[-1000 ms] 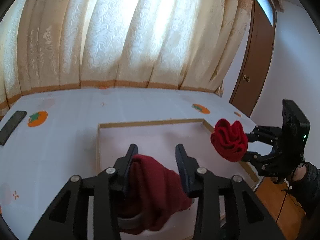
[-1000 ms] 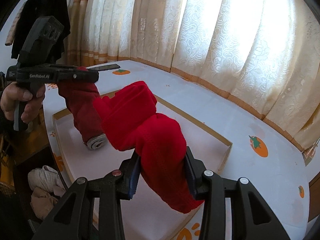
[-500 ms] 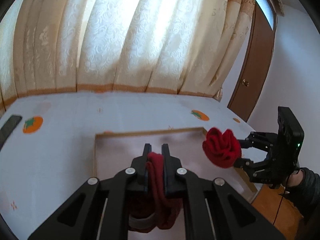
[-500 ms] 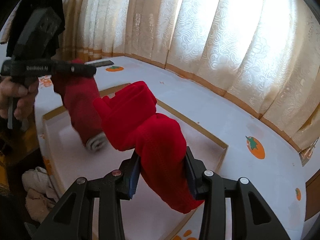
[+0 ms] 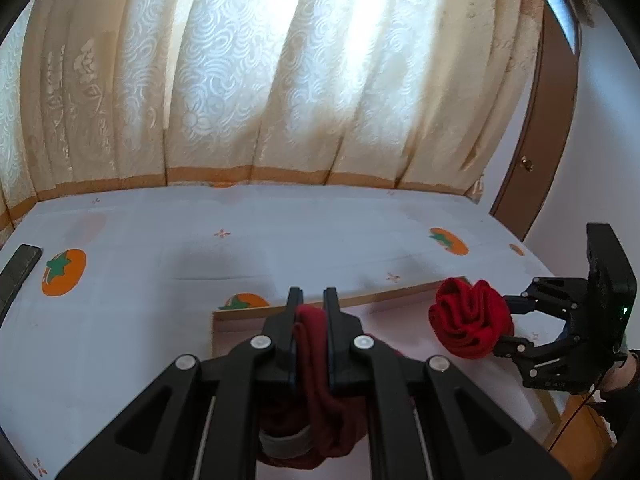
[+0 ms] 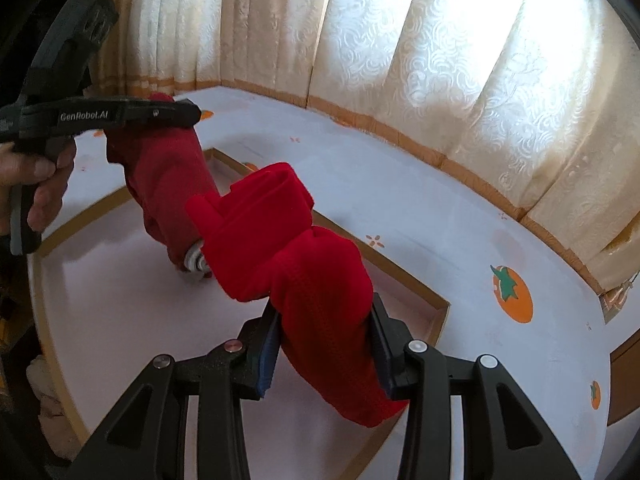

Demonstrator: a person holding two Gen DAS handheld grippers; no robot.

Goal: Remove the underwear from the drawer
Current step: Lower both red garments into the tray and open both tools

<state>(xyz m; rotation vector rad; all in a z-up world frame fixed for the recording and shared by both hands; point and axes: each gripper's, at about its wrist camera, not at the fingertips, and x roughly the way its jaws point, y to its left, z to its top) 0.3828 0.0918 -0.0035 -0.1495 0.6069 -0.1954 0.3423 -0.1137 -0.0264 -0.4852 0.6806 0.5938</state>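
In the left wrist view a dark flat object (image 5: 16, 276) lies at the far left edge on the white tablecloth with orange persimmon prints (image 5: 132, 300), and cream patterned curtains (image 5: 280, 80) fill the upper half of the frame. At lower centre the left gripper (image 5: 310, 304) is clamped tight on a fold of dark red underwear (image 5: 316, 364), whose rolled body with a pale waistband hangs below the fingers, above the pale bottom of the wood-rimmed drawer (image 5: 384, 294). To the right, at mid height, the right gripper (image 5: 502, 324) holds a bundle of bright red underwear (image 5: 470, 322) over the drawer's right side, and a brown door (image 5: 548, 128) stands at the upper right. In the right wrist view the left gripper (image 6: 188, 114) enters from the upper left, held by a hand (image 6: 38, 184), with the dark red underwear (image 6: 168, 184) hanging from it; its lower end is at the drawer (image 6: 434, 300) floor, though whether it touches I cannot tell. At lower centre the right gripper (image 6: 324, 330) pinches the bright red underwear (image 6: 304, 280) between its fingers, the cloth bulging above and below them and lifted clear of the drawer floor
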